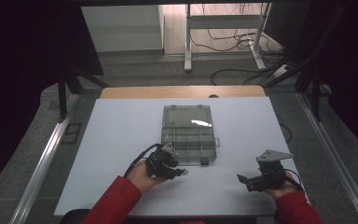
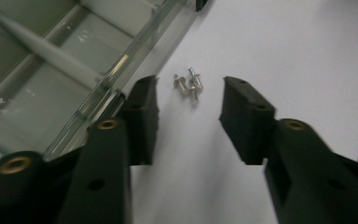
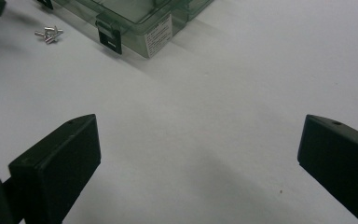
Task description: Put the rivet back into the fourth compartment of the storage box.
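Note:
A clear green compartment box lies in the middle of the white sheet, lid open. A small cluster of silver screws rests on the sheet by the box's near corner. My left gripper is low over the sheet beside the box. Its jaws stand apart, with the screws just beyond the tips and in line with the gap. In its own view, my left gripper touches nothing. My right gripper rests at the near right, open wide over bare sheet. From there the screws and the box lie far off.
The box has a dark latch on its near wall. A wooden table edge shows beyond the sheet. Metal rails flank the table. Desk legs and cables are on the floor behind.

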A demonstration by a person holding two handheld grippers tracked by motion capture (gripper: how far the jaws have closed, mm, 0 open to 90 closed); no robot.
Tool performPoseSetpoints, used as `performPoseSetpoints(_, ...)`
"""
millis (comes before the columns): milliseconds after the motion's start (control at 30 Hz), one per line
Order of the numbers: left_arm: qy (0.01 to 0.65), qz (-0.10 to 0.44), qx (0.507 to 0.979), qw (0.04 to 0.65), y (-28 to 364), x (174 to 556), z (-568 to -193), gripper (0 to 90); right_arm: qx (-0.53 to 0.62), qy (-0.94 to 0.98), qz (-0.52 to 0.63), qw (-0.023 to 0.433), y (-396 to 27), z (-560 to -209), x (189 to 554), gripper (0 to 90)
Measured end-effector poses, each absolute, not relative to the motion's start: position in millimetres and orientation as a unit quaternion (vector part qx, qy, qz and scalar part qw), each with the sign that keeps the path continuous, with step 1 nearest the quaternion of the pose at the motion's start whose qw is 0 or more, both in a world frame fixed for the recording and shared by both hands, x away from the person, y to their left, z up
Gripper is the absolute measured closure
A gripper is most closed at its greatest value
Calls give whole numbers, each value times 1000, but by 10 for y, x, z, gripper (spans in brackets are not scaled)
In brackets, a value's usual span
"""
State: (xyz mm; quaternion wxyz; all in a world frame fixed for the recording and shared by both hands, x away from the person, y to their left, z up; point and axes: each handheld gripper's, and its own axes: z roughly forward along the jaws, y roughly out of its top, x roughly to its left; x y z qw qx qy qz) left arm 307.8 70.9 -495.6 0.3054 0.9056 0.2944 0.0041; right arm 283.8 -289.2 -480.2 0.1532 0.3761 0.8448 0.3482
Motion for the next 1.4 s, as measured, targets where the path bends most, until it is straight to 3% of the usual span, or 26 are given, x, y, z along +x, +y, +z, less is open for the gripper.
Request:
performPoseSetpoints(333,284,11,915,286,556,3181,-5011,749,374,848,344,149,-2884,-4808,2834,0)
performPoseSetpoints(1000,281,20,924,259,453,3233,-5151,748,369,853,338,148,-2880,-4817,2828,0)
performPoseSetpoints(1133,283,26,924,257,454,3232,-5156,806,368,854,337,147,-2879,-4820,2828,0)
performPoseSetpoints(1400,306,7,911,277,471,3237,-5164,824,368,854,337,147,-2878,-4821,2826,0)
